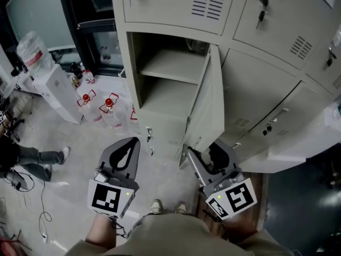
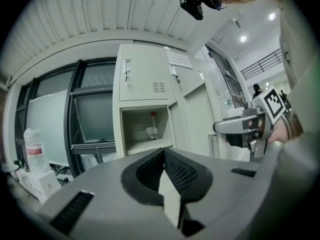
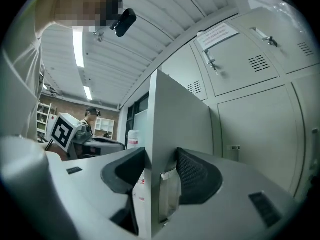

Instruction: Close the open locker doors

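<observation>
The grey locker (image 1: 170, 68) has one compartment standing open, a shelf inside it. Its door (image 1: 210, 105) swings out toward me, edge-on. My right gripper (image 1: 205, 149) is at the door's lower free edge. In the right gripper view the door (image 3: 180, 114) runs between the jaws of the right gripper (image 3: 160, 159), which is open, its pads close beside the door. My left gripper (image 1: 134, 141) hangs shut and empty in front of the open compartment, left of the door. The left gripper view looks over that shut left gripper (image 2: 164, 151) at the compartment (image 2: 145, 129) and the door (image 2: 192, 116).
Closed lockers (image 1: 261, 95) fill the right, some with keys (image 1: 262, 4) in them. A water dispenser (image 1: 53, 84) and red-capped bottles (image 1: 109, 105) stand on the floor at left. A seated person's leg (image 1: 37, 156) and cables (image 1: 32, 207) lie further left.
</observation>
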Demonstrator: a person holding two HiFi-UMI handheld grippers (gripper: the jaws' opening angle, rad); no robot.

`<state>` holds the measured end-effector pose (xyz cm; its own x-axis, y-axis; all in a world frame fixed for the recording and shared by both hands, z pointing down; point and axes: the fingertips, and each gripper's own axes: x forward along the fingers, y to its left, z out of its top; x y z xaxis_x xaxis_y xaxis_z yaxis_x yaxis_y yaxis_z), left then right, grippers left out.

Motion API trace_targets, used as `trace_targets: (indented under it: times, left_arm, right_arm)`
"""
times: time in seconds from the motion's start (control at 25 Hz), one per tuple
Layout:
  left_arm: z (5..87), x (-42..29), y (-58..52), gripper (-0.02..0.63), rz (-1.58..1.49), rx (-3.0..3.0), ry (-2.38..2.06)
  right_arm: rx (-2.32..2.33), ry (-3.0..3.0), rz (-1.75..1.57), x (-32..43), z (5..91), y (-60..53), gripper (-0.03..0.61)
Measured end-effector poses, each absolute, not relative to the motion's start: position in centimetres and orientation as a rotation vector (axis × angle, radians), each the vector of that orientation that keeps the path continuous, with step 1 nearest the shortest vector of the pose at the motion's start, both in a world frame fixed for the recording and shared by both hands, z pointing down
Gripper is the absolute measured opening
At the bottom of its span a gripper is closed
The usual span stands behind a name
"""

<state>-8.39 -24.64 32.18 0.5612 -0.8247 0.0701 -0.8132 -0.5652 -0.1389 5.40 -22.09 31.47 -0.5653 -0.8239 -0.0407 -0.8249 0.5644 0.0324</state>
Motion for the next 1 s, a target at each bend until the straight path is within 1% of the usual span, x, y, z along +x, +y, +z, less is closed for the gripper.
trace_targets:
  times: [0.08, 0.24, 0.32, 0.52, 1.0]
  left_arm:
    - [32.2, -9.4, -24.9, 0.008, -0.192, -2.681, 1.45]
    - [32.3, -11.7, -25.2, 0.008, -0.184, -2.652, 1.52]
    - [32.4, -12.9, -25.4, 0.008, -0.181, -2.637, 1.551]
    - [32.6, -15.4, -26.2, 0.008, -0.177, -2.605, 1.609]
    - [34.2, -19.7, -30.3, 0.008, -0.164, -2.591, 1.69]
  right_arm:
    - [-1.402, 2.782, 0.083, 3.8, 31.5, -22.5, 0.198]
    - [-1.336, 2.806, 0.12, 0.8, 31.6, -24.0, 0.216]
    - [-1.31, 2.819, 0.134, -0.6, 31.8, -24.9, 0.208]
    - [-1.246, 2.827, 0.163, -3.4, 31.9, -27.6, 0.232]
    - [-1.276, 2.784, 0.343, -7.1, 32.7, -35.4, 0.209]
